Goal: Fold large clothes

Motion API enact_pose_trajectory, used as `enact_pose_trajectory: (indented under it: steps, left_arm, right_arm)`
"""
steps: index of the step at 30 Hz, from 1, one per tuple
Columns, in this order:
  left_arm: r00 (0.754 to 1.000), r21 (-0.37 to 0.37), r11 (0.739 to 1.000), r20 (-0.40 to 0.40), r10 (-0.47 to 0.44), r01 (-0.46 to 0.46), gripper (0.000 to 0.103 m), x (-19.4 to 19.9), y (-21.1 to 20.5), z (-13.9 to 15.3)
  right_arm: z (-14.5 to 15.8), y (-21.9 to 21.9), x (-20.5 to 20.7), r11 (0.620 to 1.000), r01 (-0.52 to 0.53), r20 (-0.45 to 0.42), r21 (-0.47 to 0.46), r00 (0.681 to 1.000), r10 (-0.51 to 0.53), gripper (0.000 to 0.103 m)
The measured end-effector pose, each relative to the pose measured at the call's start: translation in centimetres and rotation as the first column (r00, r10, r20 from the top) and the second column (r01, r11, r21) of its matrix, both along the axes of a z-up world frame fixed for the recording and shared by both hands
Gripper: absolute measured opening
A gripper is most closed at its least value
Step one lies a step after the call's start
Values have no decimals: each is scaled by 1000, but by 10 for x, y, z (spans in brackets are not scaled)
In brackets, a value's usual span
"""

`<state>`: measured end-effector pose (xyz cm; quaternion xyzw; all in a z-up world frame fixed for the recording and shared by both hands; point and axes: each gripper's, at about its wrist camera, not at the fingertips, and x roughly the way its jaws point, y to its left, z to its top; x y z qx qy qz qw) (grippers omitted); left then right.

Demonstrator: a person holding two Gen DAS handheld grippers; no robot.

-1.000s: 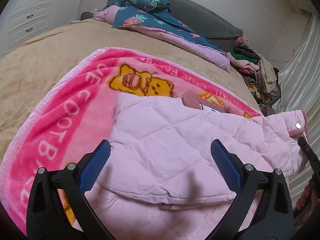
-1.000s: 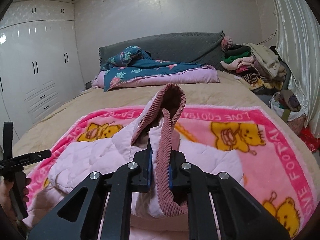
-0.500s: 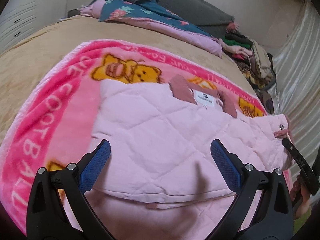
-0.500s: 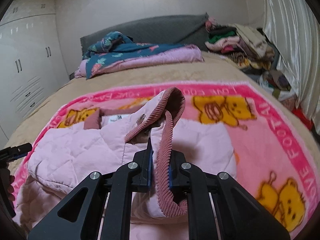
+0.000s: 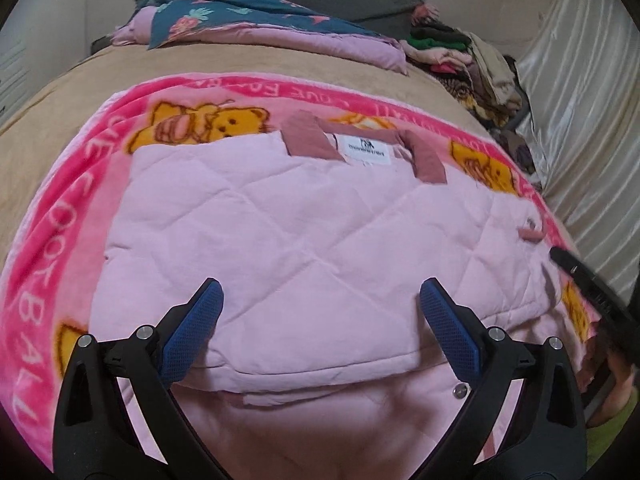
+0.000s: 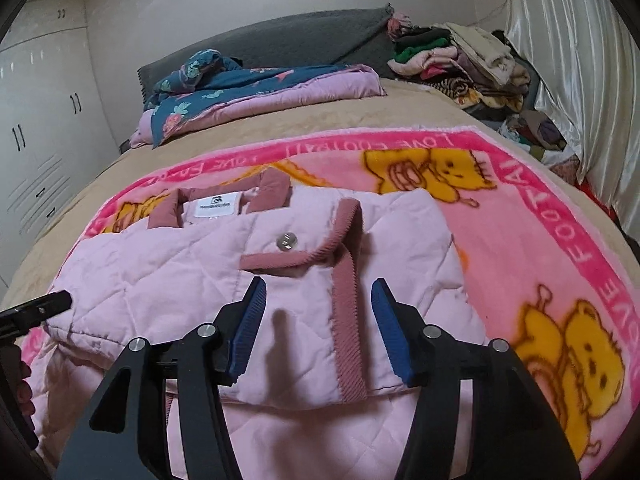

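Right gripper [image 6: 319,300] jaws just opening, spread astride jacket [image 6: 256,272] ribbed cuff [image 6: 346,308], pads apart from it. Left gripper [image 5: 320,304] spread wide, empty. Snap button [image 6: 285,241] at 12 o'clock, clear in right view only.

I am reading "LOVE FOOTBALL" in white capitals running along the border of the pink bear blanket [image 6: 532,216], repeated around its edges. I am also seeing a white neck label [image 5: 363,147] inside the collar of the pink quilted jacket [image 5: 280,240], but its dark print is staying too small to read.
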<state>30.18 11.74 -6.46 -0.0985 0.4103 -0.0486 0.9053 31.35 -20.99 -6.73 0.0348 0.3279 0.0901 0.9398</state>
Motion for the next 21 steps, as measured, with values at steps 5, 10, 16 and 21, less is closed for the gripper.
enact_pose_trajectory:
  steps: [5,10,16,21]
  left_arm:
    - [999,60,998,-44,-11,13,94,7,-7,-21]
    - [997,-4,1000,-82,7,-8,95,13,6,-41]
    - [996,-12,1000,-89,9,-10,95,12,9,-45]
    - [996,0,1000,-92,10,-10,95,13,9,-46]
  right_arm:
    - [17,22,-2,997,-78,21,-18,997,79,59]
    - [23,53,7,985,-169,-6,-48,986,168,67]
    - [13,91,30,955,-257,-104,-146,964,244,68]
    - [-40,97,56,946,-275,-271,-171,936,224,69]
